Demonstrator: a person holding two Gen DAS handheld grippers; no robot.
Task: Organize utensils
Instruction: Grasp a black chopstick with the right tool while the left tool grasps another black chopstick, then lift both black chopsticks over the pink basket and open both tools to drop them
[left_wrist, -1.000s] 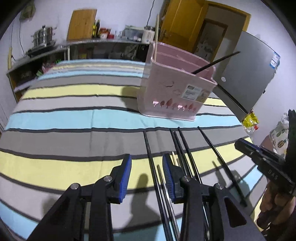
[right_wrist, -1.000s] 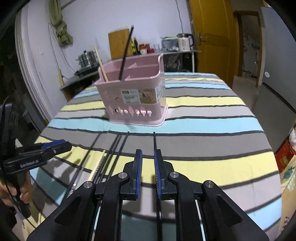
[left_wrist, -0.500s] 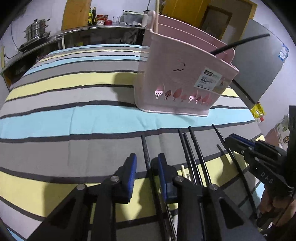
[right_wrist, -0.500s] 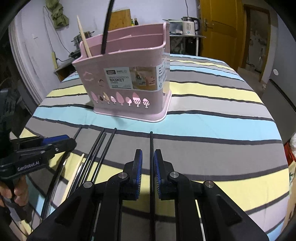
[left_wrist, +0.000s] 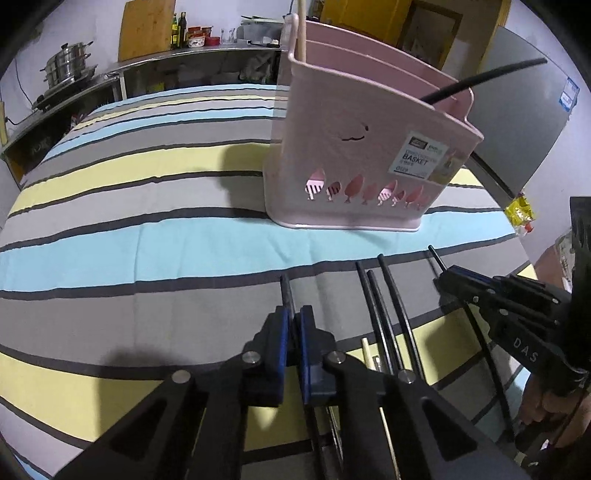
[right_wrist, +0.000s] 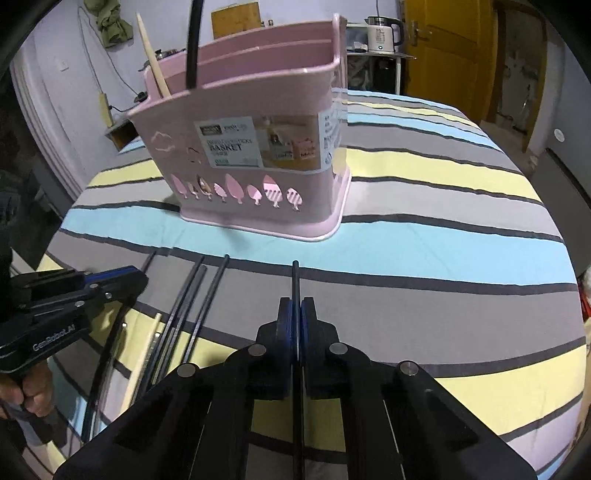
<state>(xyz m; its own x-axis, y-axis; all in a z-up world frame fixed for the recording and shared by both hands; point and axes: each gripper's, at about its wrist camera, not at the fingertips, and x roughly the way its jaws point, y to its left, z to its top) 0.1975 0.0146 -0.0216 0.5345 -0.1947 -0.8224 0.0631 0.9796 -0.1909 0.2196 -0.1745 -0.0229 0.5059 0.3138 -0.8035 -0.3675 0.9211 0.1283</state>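
A pink utensil basket (left_wrist: 369, 155) (right_wrist: 255, 147) stands on the striped tablecloth, holding one wooden chopstick (right_wrist: 153, 55) and one black chopstick (left_wrist: 484, 79) upright. My left gripper (left_wrist: 294, 326) is shut on a black chopstick (left_wrist: 286, 291) lying on the cloth. My right gripper (right_wrist: 296, 317) is shut on another black chopstick (right_wrist: 295, 280), also on the cloth. Several more black chopsticks (left_wrist: 384, 314) (right_wrist: 192, 295) and a pale wooden one (right_wrist: 147, 347) lie between the two grippers.
The table (right_wrist: 443, 229) has a striped grey, yellow and blue cloth. A kitchen shelf with pots (left_wrist: 68, 70) stands behind it. A yellow door (right_wrist: 454, 51) and a grey fridge (left_wrist: 517, 122) are at the far side. The table's edge is near on the right.
Both grippers moved forward toward the basket. The left gripper, open a second ago, closed onto a black chopstick. The right gripper closed tighter onto its chopstick.
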